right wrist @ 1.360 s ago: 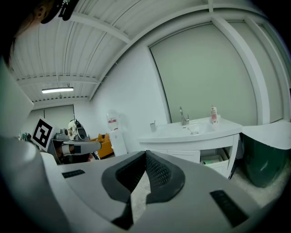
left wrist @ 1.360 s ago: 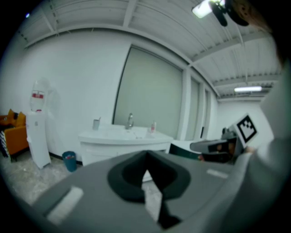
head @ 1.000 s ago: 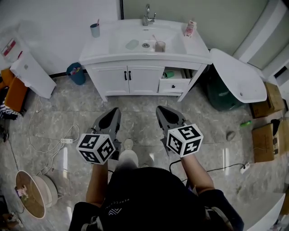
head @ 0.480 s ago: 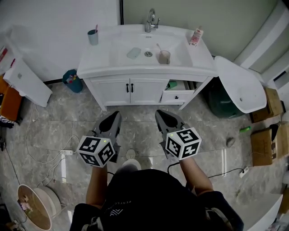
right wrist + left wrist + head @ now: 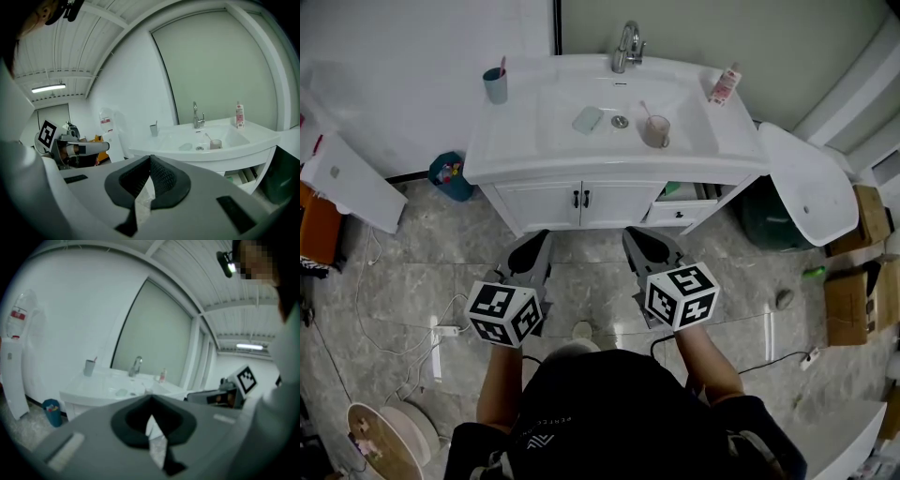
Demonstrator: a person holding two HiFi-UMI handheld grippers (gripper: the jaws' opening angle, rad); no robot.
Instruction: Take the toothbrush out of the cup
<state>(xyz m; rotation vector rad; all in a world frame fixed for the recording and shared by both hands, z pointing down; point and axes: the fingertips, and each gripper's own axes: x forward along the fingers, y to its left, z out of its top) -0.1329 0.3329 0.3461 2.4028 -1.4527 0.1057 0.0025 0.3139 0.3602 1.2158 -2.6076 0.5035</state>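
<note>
Left tongs [image 5: 536, 246] and right tongs [image 5: 637, 242] closed, empty — well apart from the cup [image 5: 656, 132] in the sink [image 5: 553, 112]

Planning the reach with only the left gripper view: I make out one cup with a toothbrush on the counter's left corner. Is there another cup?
Observer: Yes, a second cup stands in the basin beside the drain, a toothbrush in it.
Operator: Is the right tool free?
Observer: The right tool is shut, nothing between its jaws.
Operator: Anything sticking out below?
Observer: A drawer below the basin, right side, stands open.
</note>
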